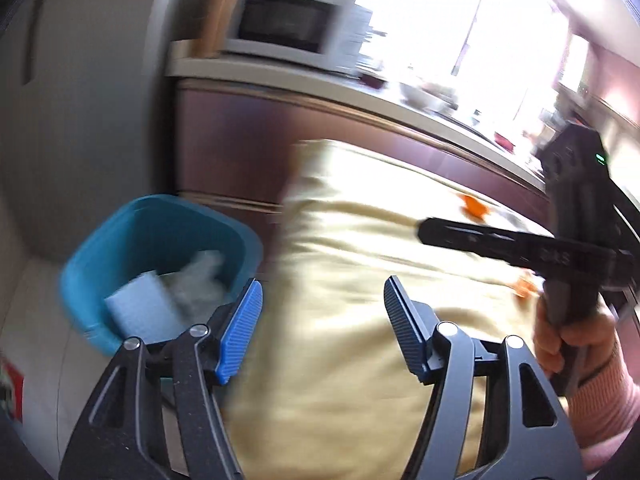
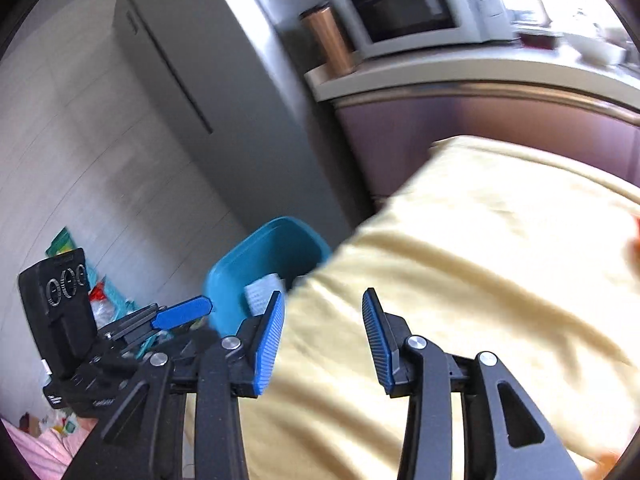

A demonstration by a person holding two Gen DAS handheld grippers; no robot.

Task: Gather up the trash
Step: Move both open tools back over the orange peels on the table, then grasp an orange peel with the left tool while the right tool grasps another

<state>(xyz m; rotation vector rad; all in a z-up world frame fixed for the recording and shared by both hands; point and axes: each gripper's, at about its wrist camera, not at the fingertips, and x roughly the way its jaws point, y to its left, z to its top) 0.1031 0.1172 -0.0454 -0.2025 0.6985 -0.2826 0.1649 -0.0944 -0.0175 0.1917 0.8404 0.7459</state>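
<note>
Trash sits in a teal bin on the floor, just beside the corner of a tabletop covered by a pale yellow cloth. Inside the bin lie a light blue-white sponge-like block and some crumpled clear wrapping; blur hides finer detail. On the cloth, orange scraps lie toward the far right, one near the cloth's far edge and another close to the person's hand.

In the left wrist view, the left gripper stands well apart at the jaws, with nothing between its blue pads, poised over the cloth's near edge with the bin to its left. The right gripper likewise has its jaws parted and empty, over the cloth, with the bin just beyond its left finger.

A hand in a pink sleeve grips the right tool's handle. Behind stand a grey refrigerator, a white microwave on a counter, and a copper-coloured canister beside it. Bright packets litter the floor at left.
</note>
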